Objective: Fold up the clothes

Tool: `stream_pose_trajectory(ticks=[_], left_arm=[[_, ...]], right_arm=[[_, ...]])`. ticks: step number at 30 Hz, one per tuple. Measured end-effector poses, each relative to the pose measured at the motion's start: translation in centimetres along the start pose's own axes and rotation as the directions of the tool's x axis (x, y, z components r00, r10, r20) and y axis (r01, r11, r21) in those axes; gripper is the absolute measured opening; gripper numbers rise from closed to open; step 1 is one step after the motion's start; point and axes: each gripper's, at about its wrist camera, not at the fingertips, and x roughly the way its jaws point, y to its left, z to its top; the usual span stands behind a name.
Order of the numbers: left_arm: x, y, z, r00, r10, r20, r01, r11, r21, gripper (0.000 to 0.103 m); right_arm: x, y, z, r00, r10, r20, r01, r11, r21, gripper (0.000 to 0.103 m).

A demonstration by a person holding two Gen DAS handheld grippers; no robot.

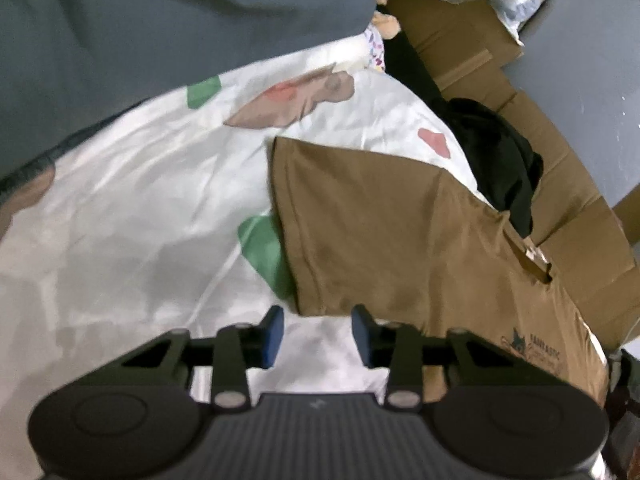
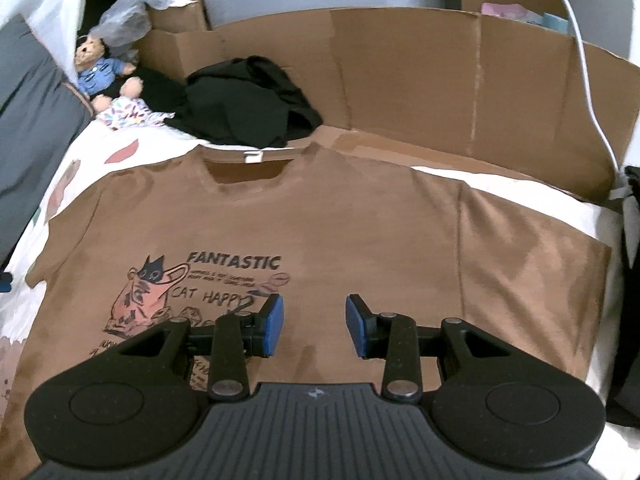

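Brown T-shirt (image 2: 340,232) spread flat, print side up, on a bed with a white patterned sheet (image 1: 132,208). Collar (image 2: 246,166) at the far edge, hem toward the near side, so long axis runs near-to-far in the right wrist view. Print ("FANTASTIC", "CAT HAPPY", cat graphic) reads upright from the near side, sits left of centre. Sleeves out to left and right, right sleeve (image 2: 528,248) lying flat with light creases.

Right claw (image 2: 315,326) over the lower chest of the shirt, just right of the print. Blue pads apart, nothing between them, released. Cannot tell whether the tips touch the fabric.

Left claw (image 1: 318,334) at the near edge of the left sleeve (image 1: 352,232), seen in the left wrist view. Pads apart, white sheet showing in the gap, sleeve edge just beyond the tips; right pad overlaps the brown fabric in the picture, contact unclear. Not grasping anything, released. Picture slightly blurred.

Black garment (image 2: 248,104) bunched just beyond the collar, touching or nearly touching it. Cardboard wall (image 2: 440,88) along the far side and right. Teddy bear (image 2: 100,68) in a blue top at far left, small patterned cloth (image 2: 128,114) just in front of it. Grey pillow (image 2: 36,120) at left. White cable (image 2: 580,60) hanging down at far right.
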Motion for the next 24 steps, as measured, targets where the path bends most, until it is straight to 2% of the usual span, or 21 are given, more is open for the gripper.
stream_pose_trajectory(ticks=[2, 5, 6, 8, 10, 16, 19, 20, 22, 24], left_arm=[[0.4, 0.2, -0.2, 1.0, -0.011, -0.005, 0.011, 1.0, -0.027, 0.039], [1.2, 0.9, -0.3, 0.999, -0.032, 0.004, 0.032, 0.991, -0.132, 0.039], [1.5, 1.6, -0.6, 0.998, -0.059, 0.021, 0.062, 0.971, -0.231, 0.039], [1.9, 2.0, -0.7, 0.998, -0.065, 0.027, 0.07, 0.948, -0.312, 0.037], [2.2, 2.3, -1.0, 0.998, -0.058, 0.028, 0.064, 0.93, -0.363, 0.033], [2.8, 2.7, -1.4, 0.998, -0.047, 0.033, 0.057, 0.879, -0.473, 0.033], [3.1, 3.2, -2.0, 0.997, -0.061, 0.044, 0.075, 0.824, -0.561, 0.033], [3.4, 3.5, -2.5, 0.997, -0.061, 0.048, 0.078, 0.787, -0.612, 0.033], [3.6, 3.8, -2.8, 0.997, -0.06, 0.055, 0.082, 0.765, -0.639, 0.031], [3.9, 4.3, -3.3, 0.995, -0.055, 0.082, 0.097, 0.719, -0.688, 0.031]], right_arm=[[0.0, 0.3, 0.0, 1.0, 0.006, 0.001, -0.006, 1.0, -0.003, 0.039], [0.1, 0.7, -0.1, 1.0, 0.015, 0.001, -0.015, 1.0, -0.011, 0.039], [0.1, 0.8, -0.1, 1.0, 0.017, 0.001, -0.017, 1.0, -0.014, 0.039], [0.1, 1.0, -0.2, 1.0, 0.022, 0.001, -0.022, 1.0, -0.021, 0.039], [0.1, 1.2, -0.2, 1.0, 0.026, 0.0, -0.026, 0.999, -0.026, 0.039], [0.7, 1.3, -0.5, 1.0, 0.029, -0.009, -0.03, 0.999, -0.021, 0.039], [0.9, 1.4, -0.7, 0.999, 0.033, -0.01, -0.034, 0.999, -0.017, 0.039], [0.9, 1.5, -0.7, 0.999, 0.036, -0.009, -0.036, 0.999, -0.018, 0.039], [0.9, 1.5, -0.9, 0.999, 0.041, -0.008, -0.041, 0.999, -0.018, 0.039], [1.0, 1.6, -1.1, 0.999, 0.043, -0.01, -0.044, 0.999, -0.019, 0.039]])
